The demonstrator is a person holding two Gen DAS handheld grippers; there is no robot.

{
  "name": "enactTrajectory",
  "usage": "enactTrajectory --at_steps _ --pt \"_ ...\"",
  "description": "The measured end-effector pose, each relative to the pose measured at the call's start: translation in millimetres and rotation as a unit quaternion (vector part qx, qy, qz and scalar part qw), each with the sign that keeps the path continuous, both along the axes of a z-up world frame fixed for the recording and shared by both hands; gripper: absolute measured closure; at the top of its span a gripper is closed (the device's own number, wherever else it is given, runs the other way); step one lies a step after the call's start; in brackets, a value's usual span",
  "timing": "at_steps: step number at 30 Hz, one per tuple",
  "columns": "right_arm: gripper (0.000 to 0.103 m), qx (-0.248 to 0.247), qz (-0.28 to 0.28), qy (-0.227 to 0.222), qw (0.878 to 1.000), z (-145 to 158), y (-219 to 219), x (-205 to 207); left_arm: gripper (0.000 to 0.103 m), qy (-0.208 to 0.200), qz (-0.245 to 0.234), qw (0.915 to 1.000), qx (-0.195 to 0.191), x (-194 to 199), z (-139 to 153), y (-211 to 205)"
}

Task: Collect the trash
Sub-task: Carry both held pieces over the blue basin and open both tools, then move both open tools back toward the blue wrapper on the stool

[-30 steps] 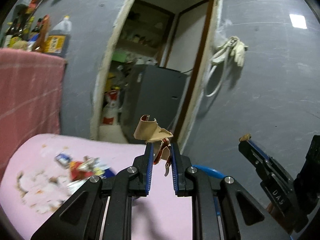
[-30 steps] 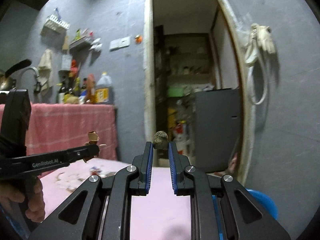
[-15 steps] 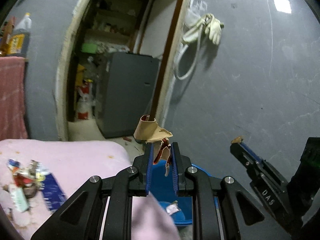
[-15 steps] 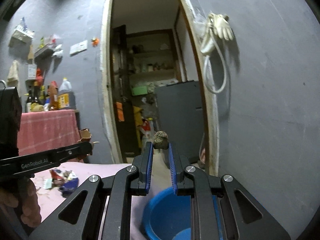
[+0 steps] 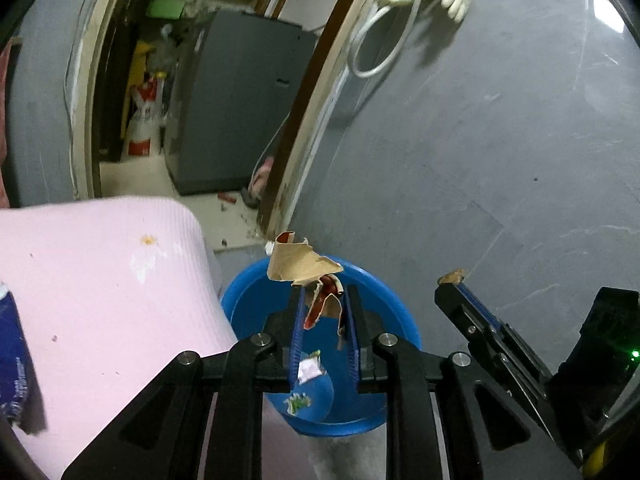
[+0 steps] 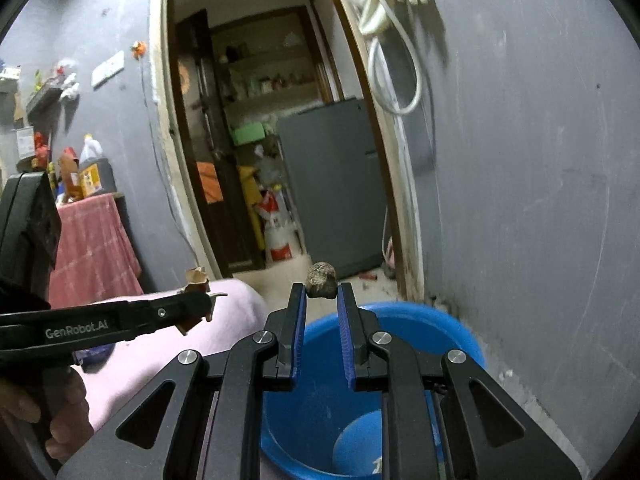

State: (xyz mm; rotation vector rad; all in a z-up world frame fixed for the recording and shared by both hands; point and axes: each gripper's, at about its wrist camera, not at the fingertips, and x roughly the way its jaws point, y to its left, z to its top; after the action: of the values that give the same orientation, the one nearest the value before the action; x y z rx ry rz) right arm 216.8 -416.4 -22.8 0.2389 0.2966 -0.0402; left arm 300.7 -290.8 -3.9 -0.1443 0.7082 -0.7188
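**Helper:** What have you got in each hand?

**Me:** My left hand-held gripper (image 5: 322, 312) is clamped on a torn scrap of brown card with a red inner face (image 5: 304, 268). Its jaws have just been easing apart a little, yet the scrap sits between the pads, sticking up past the tips. My right hand-held gripper (image 6: 322, 300) is closed on a small brownish crumpled lump (image 6: 321, 280), pinched right at the fingertips.

**Helper:** Why hold them out there and not over the pink desk?

**Me:** Because the blue plastic basin (image 5: 248, 300) is on the floor just beside the rounded edge of the pink desk (image 5: 100, 272), against the grey wall by the doorway. In the left wrist view the scrap hangs in line with the basin's mouth, so letting go should drop it inside. A few wrapper bits (image 5: 308, 370) already lie in the bottom.

**Helper:** And the lump?

**Me:** In the right wrist view it sits above the basin's far rim (image 6: 400, 308). I judge it needs to be over the middle, or it may bounce off the edge onto the floor.

**Helper:** Anything left on the desk?

**Me:** A dark blue wrapper (image 5: 16, 364) at its left edge, well apart from the basin.
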Motion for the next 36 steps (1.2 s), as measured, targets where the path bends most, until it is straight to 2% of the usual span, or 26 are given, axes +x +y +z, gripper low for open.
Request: enactTrajectory --at_steps 4,11,14,18,20,22,24,26,27,28,30,36 --pt "0.089 0.009 -0.001 0.023 1.000 -6.5 -3.8 7.3 0.075 0.017 0.002 0.9998 0.004 5.6 -11.7 -1.0" --pt "0.086 0.010 -0.004 0.033 0.999 -7.4 -4.9 7.8 0.070 0.021 0.010 0.9997 0.007 8.1 -15.6 3.4" --pt "0.074 0.010 -0.005 0.028 1.000 -7.1 -5.4 7.1 0.064 0.009 0.022 0.9997 0.003 1.7 -11.3 11.0" --pt "0.070 0.007 -0.007 0.015 1.000 -3.6 -4.4 5.6 0.058 -0.008 0.038 0.9992 0.007 -3.9 -3.7 18.9" --pt "0.063 0.008 -0.006 0.004 1.000 -0.9 -2.9 2.9 0.052 -0.021 0.049 0.9986 0.007 -8.1 1.5 25.9" --pt "0.051 0.007 -0.005 -0.009 1.000 1.6 -0.8 -0.5 0.044 -0.033 0.060 0.9976 0.005 -13.2 5.3 33.4" --pt "0.048 0.005 -0.003 -0.024 1.000 6.0 4.0 -3.3 0.038 -0.049 0.078 0.9957 0.004 -18.7 12.3 42.8" --pt "0.040 0.002 0.001 -0.038 0.999 10.3 8.2 -6.3 0.029 -0.071 0.103 0.9921 0.002 -25.8 20.2 55.2" --pt "0.032 0.001 0.003 -0.044 0.999 11.8 9.9 -6.9 0.022 -0.083 0.115 0.9900 0.002 -28.4 22.9 61.0" --pt "0.028 0.001 0.005 -0.051 0.999 14.2 13.0 -8.2 0.015 -0.095 0.127 0.9872 0.001 -32.4 26.4 67.1" --pt "0.026 -0.001 0.011 -0.066 0.998 19.0 18.2 -11.1 0.009 -0.119 0.149 0.9816 0.002 -40.5 32.5 78.3" --pt "0.001 -0.006 0.029 -0.107 0.994 34.1 38.5 -19.7 0.002 -0.158 0.201 0.9668 0.014 -58.3 44.1 113.5"
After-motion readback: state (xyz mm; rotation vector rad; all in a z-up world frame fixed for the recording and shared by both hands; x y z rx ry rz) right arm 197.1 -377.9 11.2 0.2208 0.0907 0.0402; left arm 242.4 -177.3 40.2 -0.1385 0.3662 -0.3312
